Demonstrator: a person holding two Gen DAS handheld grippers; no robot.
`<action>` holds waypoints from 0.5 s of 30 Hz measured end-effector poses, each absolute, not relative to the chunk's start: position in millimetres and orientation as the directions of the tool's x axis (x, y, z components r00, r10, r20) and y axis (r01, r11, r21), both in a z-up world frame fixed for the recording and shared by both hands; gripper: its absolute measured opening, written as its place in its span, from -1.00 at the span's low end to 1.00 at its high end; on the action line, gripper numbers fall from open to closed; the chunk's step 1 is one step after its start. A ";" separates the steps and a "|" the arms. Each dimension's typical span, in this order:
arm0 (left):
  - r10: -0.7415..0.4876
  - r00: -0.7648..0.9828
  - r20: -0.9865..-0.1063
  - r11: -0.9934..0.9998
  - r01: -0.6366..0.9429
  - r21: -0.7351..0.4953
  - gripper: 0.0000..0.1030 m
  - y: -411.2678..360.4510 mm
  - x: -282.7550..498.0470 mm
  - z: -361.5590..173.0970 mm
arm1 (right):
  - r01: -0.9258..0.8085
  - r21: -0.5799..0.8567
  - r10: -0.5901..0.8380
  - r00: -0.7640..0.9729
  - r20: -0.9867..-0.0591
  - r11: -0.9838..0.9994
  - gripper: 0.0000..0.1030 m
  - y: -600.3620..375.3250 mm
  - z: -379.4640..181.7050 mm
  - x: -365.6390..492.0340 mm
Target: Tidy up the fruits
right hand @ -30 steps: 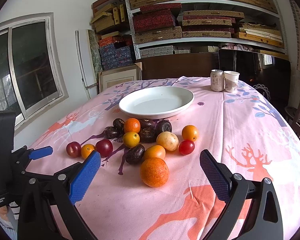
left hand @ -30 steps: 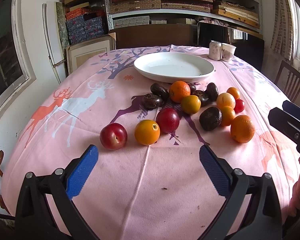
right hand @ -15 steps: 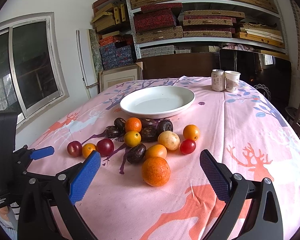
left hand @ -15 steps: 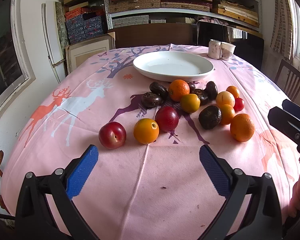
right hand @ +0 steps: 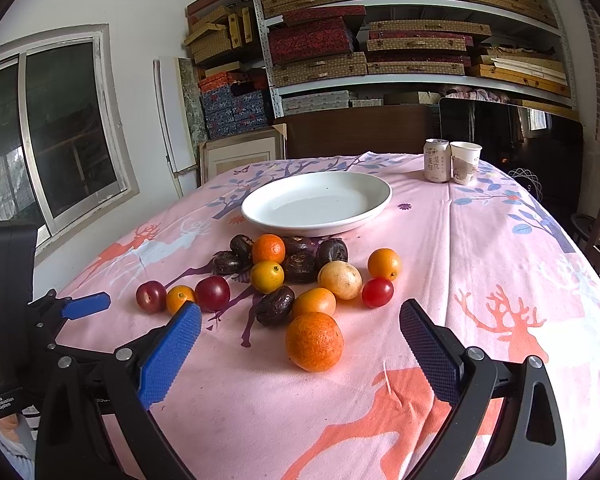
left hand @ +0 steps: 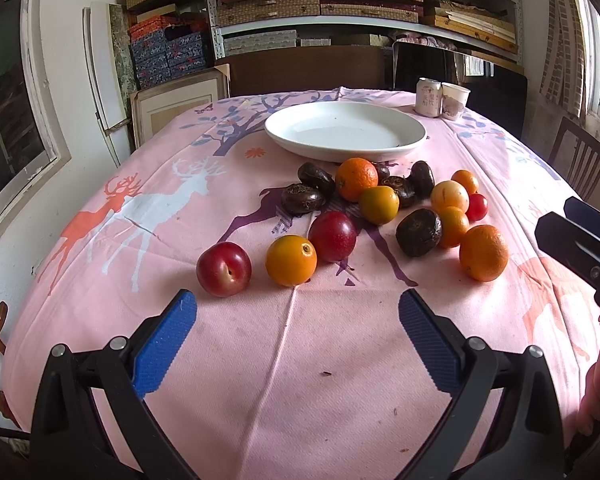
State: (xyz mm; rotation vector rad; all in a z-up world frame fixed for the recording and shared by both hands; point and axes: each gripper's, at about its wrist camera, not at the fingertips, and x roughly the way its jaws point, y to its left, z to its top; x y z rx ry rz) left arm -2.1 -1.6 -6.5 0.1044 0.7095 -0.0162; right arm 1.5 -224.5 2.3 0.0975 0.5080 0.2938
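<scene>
Two views, fruit all loose: nothing was on the plate yet, every piece sat on the pink cloth on the counter point(left hand: 300, 380) in front of it.

Left wrist view: left gripper point(left hand: 298, 340) had its blue fingers point(left hand: 166, 344) spread wide and empty, hanging short of the red plum point(left hand: 224, 269) and small orange point(left hand: 291, 260). White plate point(left hand: 345, 132) was well behind the pile.

Right wrist view: right gripper point(right hand: 300, 352) was spread wide too, holding nothing, with the big orange point(right hand: 314, 341) just ahead between the fingers.

Risk: round fruit, I'd guess a nudge from one finger sends it rolling into its neighbours or off the cloth. Dark ones looked soft, so a hard squeeze might squash them.

Count: roughly 6 orange or yellow-orange, 6 dark wrinkly, 2 plums, 1 pale yellow, 1 cherry tomato, 1 plate, 1 can point(right hand: 436, 160), 1 cup point(right hand: 465, 162).
</scene>
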 end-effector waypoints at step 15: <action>0.020 0.758 -0.652 0.994 0.053 0.092 0.92 -3.6 -2.7 -9.4 | -0.254 0.165 0.302 0.833 -0.463 0.953 0.93 -223.5 2.4 0.4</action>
